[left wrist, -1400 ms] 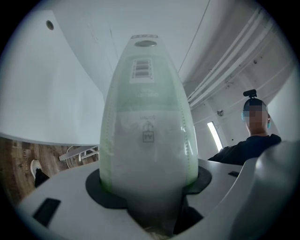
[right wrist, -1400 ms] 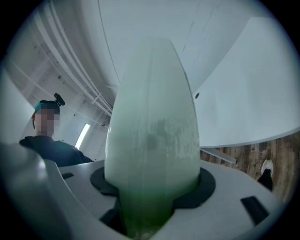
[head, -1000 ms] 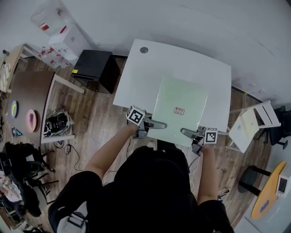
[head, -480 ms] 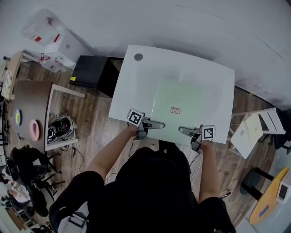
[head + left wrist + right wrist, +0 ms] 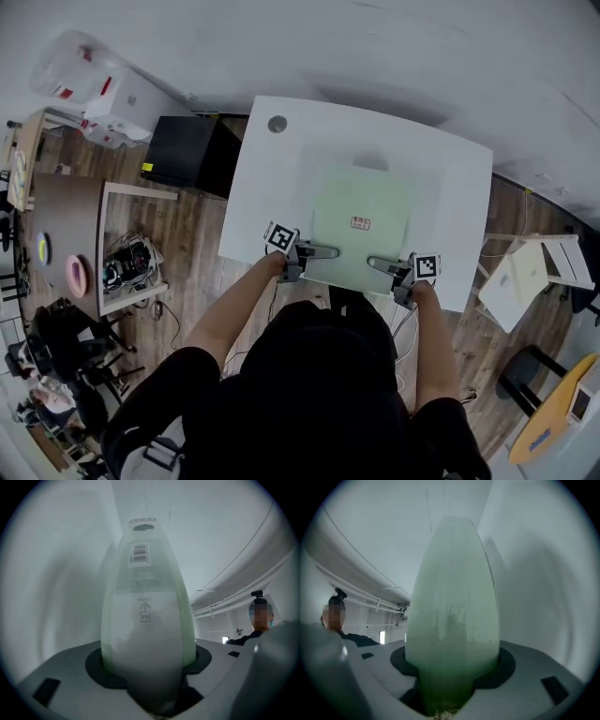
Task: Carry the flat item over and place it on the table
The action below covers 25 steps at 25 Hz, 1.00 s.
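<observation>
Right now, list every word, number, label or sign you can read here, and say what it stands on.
"A4", probably, boxed under an arrow, upside down: on the flat item.
Barcode label on it: digits too blurred.
Red label on its top: too small to read.
Square markers on the left gripper and right gripper: patterns, no words.

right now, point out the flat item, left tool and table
flat item (image 5: 361,202): head view, top face
left tool (image 5: 328,251): head view, jaw tips
table (image 5: 450,178): head view, bare right part
</observation>
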### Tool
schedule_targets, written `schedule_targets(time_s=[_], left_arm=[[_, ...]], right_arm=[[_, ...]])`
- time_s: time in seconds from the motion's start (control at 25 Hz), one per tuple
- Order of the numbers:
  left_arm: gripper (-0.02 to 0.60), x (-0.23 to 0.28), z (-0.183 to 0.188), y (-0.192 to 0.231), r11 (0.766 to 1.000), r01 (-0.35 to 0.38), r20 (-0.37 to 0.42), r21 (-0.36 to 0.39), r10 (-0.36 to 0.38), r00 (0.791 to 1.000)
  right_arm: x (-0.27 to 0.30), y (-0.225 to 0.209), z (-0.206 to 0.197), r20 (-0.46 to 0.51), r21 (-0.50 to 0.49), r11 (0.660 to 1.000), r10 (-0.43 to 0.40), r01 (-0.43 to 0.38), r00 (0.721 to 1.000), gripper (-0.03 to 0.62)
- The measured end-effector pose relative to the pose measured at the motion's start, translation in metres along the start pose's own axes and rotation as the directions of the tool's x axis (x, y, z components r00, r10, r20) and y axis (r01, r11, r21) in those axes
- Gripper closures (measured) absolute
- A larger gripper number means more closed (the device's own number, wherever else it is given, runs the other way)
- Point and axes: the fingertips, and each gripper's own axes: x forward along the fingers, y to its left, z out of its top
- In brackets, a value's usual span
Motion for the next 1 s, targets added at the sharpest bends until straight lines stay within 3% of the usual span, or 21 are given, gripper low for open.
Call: schedule_targets(time_s=[0.12, 0.24, 0.68, 0.76, 0.88, 1.0], left_arm=[[0.288, 0.006, 0.018, 0.006, 0.999, 0.006, -0.017, 0.05, -0.005, 1.0], [0.288, 0.01, 0.025, 0.015, 1.0, -0.003, -0.011, -0.016, 0.003, 1.0], [0.288, 0.021, 0.036, 0.037, 0.99, -0.013, 0.008, -0.138, 0.014, 1.0], [0.288, 0.021, 0.036, 0.041, 0.993, -0.025, 0.002, -0.117, 0.025, 1.0], [0.288, 0.022, 0.034, 0.043, 0.988, -0.035, 0.01, -0.151, 0.037, 0.999], [0.282, 0.022, 0.035, 0.051, 0.992, -0.063, -0.006, -0.111, 0.063, 0.998]], right_arm=[[-0.003, -0.016, 0.012, 0.007, 0.024, 1.0, -0.013, 0.013, 1.0, 0.296], [-0.006, -0.027, 0.019, 0.009, 0.055, 0.998, -0.012, 0.011, 1.0, 0.296], [-0.013, -0.066, 0.025, -0.029, 0.174, 0.983, -0.052, 0.056, 0.998, 0.296], [-0.015, -0.071, 0.023, -0.04, 0.174, 0.981, -0.08, 0.086, 0.996, 0.295], [-0.018, -0.079, 0.02, -0.059, 0.217, 0.964, -0.141, 0.151, 0.988, 0.295], [-0.011, -0.073, 0.023, -0.038, 0.221, 0.972, -0.076, 0.083, 0.996, 0.295]])
